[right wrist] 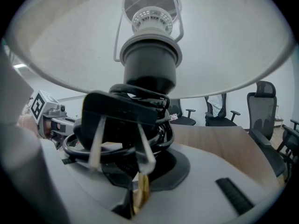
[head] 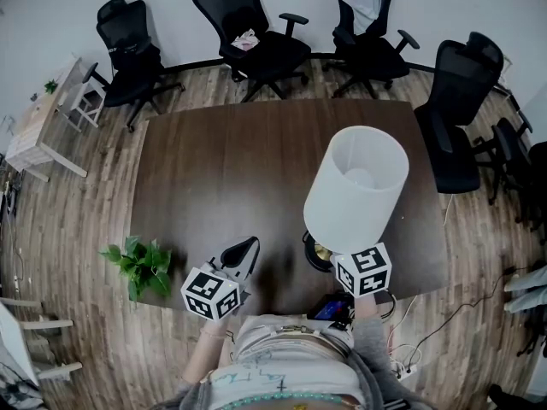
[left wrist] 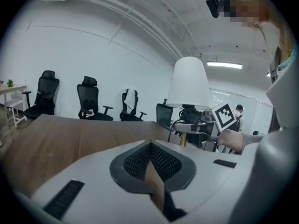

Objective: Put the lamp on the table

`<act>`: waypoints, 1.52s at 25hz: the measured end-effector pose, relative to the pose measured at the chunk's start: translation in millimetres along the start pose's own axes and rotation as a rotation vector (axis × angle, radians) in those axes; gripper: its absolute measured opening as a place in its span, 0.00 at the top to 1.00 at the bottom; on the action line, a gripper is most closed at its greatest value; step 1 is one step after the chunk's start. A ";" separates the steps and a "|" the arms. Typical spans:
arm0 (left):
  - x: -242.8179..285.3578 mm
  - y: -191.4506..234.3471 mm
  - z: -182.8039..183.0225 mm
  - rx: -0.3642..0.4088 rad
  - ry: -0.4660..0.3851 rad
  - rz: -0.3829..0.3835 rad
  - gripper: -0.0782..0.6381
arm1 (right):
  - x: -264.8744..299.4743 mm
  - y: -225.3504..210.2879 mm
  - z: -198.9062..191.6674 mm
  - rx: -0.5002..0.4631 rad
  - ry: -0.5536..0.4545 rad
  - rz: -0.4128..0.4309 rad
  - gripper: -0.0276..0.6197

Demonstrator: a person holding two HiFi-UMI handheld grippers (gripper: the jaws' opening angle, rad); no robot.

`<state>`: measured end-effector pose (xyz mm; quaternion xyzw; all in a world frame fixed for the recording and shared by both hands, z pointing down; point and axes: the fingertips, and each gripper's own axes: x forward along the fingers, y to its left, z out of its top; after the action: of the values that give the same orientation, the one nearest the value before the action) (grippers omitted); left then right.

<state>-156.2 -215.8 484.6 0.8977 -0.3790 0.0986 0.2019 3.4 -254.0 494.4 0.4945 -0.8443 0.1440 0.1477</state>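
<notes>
The lamp has a white drum shade (head: 357,184) and stands upright over the near right part of the dark wooden table (head: 222,161). Its dark base (head: 314,253) is close to the front edge; I cannot tell whether it touches the wood. My right gripper (head: 335,260) is shut on the lamp's gold stem (right wrist: 140,190), just below the coiled black cord and plug (right wrist: 122,120). Above them, the inside of the shade (right wrist: 70,41) fills the right gripper view. My left gripper (head: 248,246) is shut and holds nothing, with its jaws over the table's near edge. The left gripper view shows the lamp (left wrist: 189,83) to its right.
Several black office chairs (head: 256,37) ring the far and right sides of the table. A small potted plant (head: 141,263) sits on the floor at the near left, and a light desk (head: 38,118) stands at the far left. Cables (head: 427,331) lie on the floor at the near right.
</notes>
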 end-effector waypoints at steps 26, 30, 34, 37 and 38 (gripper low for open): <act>12.3 0.0 -7.8 -0.009 0.050 -0.032 0.88 | 43.4 5.4 -27.4 0.019 0.068 0.049 0.91; 11.7 3.9 -9.0 -0.016 0.060 -0.027 0.88 | 52.3 7.9 -32.7 0.032 0.079 0.061 0.91; 11.7 5.2 -9.9 -0.019 0.066 -0.022 0.88 | 59.9 10.0 -38.2 0.033 0.094 0.071 0.91; 9.3 8.6 -12.8 -0.026 0.072 -0.019 0.88 | 66.2 13.0 -42.8 0.029 0.109 0.072 0.91; 8.3 10.5 -13.7 -0.029 0.074 -0.017 0.88 | 68.6 14.3 -43.8 0.028 0.112 0.073 0.91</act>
<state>-158.4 -221.7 502.7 0.8937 -0.3650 0.1245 0.2293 -36.6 -284.6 560.0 0.4565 -0.8502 0.1886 0.1823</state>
